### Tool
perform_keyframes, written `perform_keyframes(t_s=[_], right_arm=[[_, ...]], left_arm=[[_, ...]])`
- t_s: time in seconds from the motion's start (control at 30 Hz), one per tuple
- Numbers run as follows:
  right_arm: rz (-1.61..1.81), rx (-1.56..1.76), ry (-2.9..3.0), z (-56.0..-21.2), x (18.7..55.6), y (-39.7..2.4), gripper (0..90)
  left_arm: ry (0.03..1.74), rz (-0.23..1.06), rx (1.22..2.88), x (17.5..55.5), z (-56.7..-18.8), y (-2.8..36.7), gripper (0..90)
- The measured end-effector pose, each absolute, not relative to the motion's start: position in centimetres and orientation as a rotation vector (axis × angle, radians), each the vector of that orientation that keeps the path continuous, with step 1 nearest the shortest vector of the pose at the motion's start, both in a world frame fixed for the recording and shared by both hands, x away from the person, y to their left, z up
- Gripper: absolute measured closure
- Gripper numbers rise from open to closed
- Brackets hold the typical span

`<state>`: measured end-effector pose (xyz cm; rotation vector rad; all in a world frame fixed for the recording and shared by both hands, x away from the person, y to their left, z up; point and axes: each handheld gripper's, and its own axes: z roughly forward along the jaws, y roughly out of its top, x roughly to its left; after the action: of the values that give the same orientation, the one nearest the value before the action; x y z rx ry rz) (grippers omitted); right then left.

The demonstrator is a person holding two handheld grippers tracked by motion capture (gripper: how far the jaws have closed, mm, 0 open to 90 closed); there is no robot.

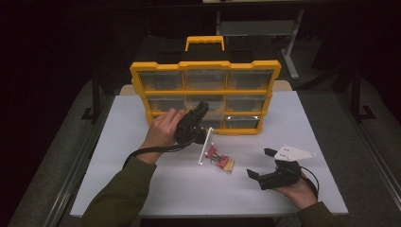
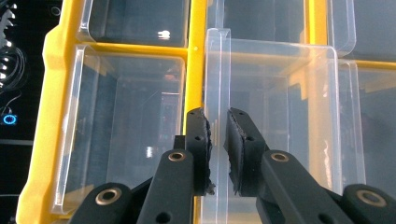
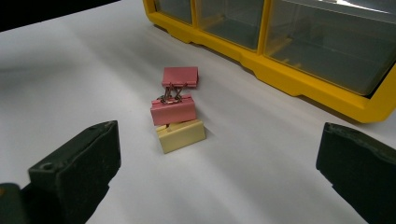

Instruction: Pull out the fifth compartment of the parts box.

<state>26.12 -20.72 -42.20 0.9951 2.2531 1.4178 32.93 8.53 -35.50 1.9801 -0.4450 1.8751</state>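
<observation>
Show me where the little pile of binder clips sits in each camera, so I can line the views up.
High view: the binder clips lie on the white table, centre, between the two grippers, in front of the yellow organizer.
Left gripper view: not in it; the jaws close on a clear drawer wall.
Right gripper view: centre, ahead of the open jaws.
Shared landmark: the yellow organizer frame.

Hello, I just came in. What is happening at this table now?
A person works with two tools at a white table. The left hand-held gripper is closed on the front wall of a clear drawer in the yellow organizer, and the drawer sticks out of its slot. The right hand-held gripper hovers open near three binder clips, two pink and one yellow, lying untouched on the table.
</observation>
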Motion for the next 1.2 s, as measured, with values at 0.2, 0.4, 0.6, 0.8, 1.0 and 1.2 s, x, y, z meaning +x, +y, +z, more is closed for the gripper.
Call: perform_keyframes(t_s=[0.2,0.4,0.6,0.8,1.0,1.2], right_arm=[[1.418,0.996,2.254,-42.2,26.1,-20.7,0.0],[1.419,0.996,2.254,-42.2,26.1,-20.6,0.0],[1.418,0.997,2.254,-42.2,26.1,-20.7,0.0],[1.416,0.998,2.255,-42.2,26.1,-20.6,0.0],[1.415,0.995,2.254,-42.2,26.1,-20.6,0.0],[1.416,0.998,2.255,-42.2,26.1,-20.6,0.0]], left_arm=[[-0.45,1.878,1.973,32.3,-35.6,8.6,79.2],[-0.457,1.88,1.969,31.6,-35.6,8.7,79.2],[-0.462,1.878,1.963,31.0,-35.7,8.7,79.3],[-0.469,1.881,1.956,30.4,-35.7,8.8,79.3],[-0.47,1.88,1.959,29.8,-35.7,8.8,79.3],[-0.474,1.886,1.952,29.2,-35.8,8.9,79.3]])
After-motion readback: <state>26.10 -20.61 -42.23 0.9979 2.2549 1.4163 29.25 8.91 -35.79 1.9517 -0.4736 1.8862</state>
